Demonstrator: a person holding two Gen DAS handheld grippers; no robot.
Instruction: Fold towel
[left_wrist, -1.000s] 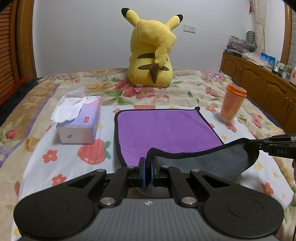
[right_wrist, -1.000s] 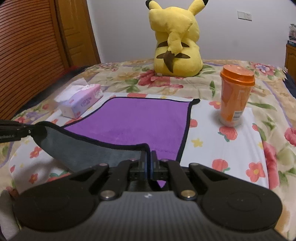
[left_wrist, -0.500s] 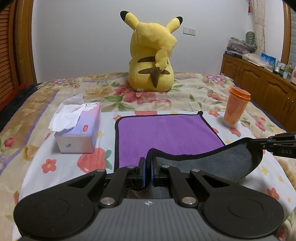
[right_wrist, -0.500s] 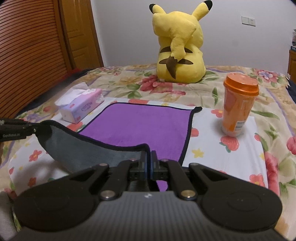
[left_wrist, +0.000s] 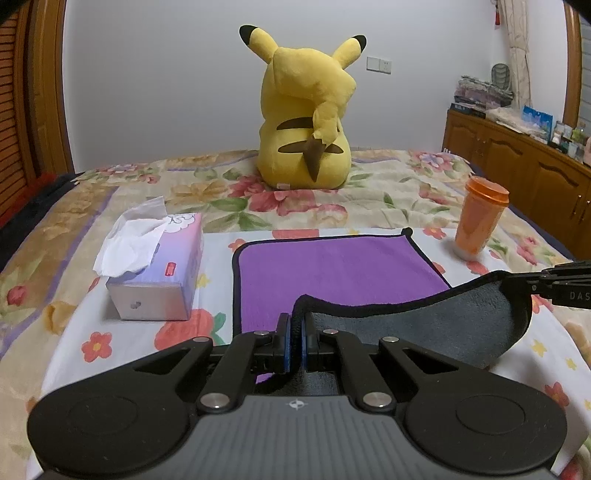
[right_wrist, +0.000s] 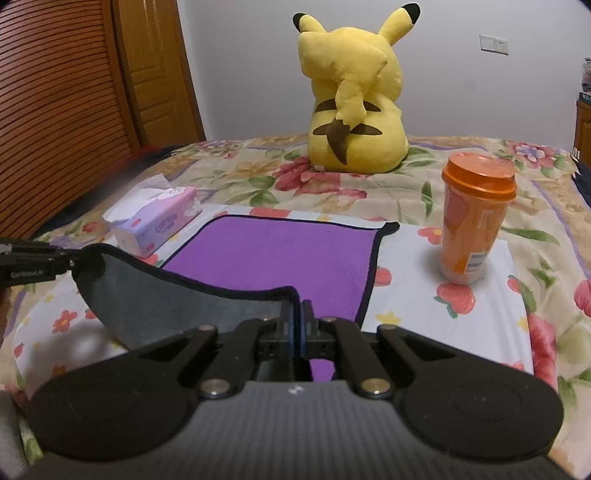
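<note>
Left wrist view: my left gripper (left_wrist: 294, 341) has its fingers pinching a near corner of the towel (left_wrist: 332, 269). Right wrist view: my right gripper (right_wrist: 296, 325) pinches the other near corner. Between them the grey underside hangs lifted; ahead of the fingers the purple face lies flat on the bed (left_wrist: 369, 188), flanked by tissue box (left_wrist: 159, 273) and orange cup (right_wrist: 472, 221).

The near part of the towel (left_wrist: 332, 269) is hidden behind the left gripper's (left_wrist: 294, 343) body. The cupboard (left_wrist: 524, 162) is cut off by the frame edge, and the items upon it are too small to be identified.
</note>
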